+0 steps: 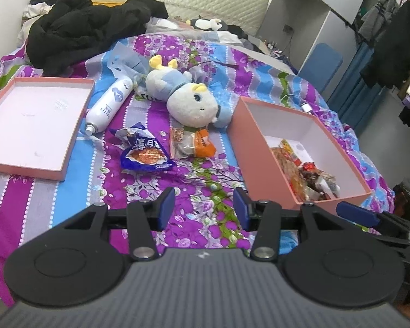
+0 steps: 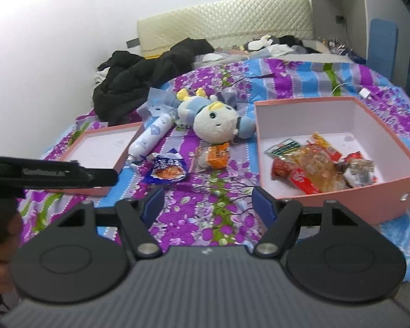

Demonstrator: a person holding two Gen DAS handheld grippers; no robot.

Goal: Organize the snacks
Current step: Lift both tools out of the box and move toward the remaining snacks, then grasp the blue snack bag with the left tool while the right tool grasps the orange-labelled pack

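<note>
Two loose snacks lie on the floral bedspread: a blue packet [image 1: 146, 155] [image 2: 168, 169] and an orange-and-clear packet [image 1: 191, 143] [image 2: 213, 155]. To their right stands a pink box [image 1: 259, 153] [image 2: 341, 196] holding several snack packets [image 1: 306, 175] [image 2: 314, 169]. My left gripper [image 1: 205, 205] hovers open over the bedspread, short of the blue packet, nothing between its blue pads. My right gripper [image 2: 208, 203] is open and empty too, just left of the box's near corner. One blue fingertip of the right gripper [image 1: 358, 213] shows at the right edge of the left wrist view.
The pink box lid [image 1: 27, 120] [image 2: 104, 145] lies upturned at the left. A white spray bottle [image 1: 109, 104] [image 2: 150, 139] and a plush toy [image 1: 188, 98] [image 2: 216, 123] lie just behind the snacks. Black clothes [image 1: 76, 27] pile near the headboard. A charger cable [image 1: 306, 106] lies behind the box.
</note>
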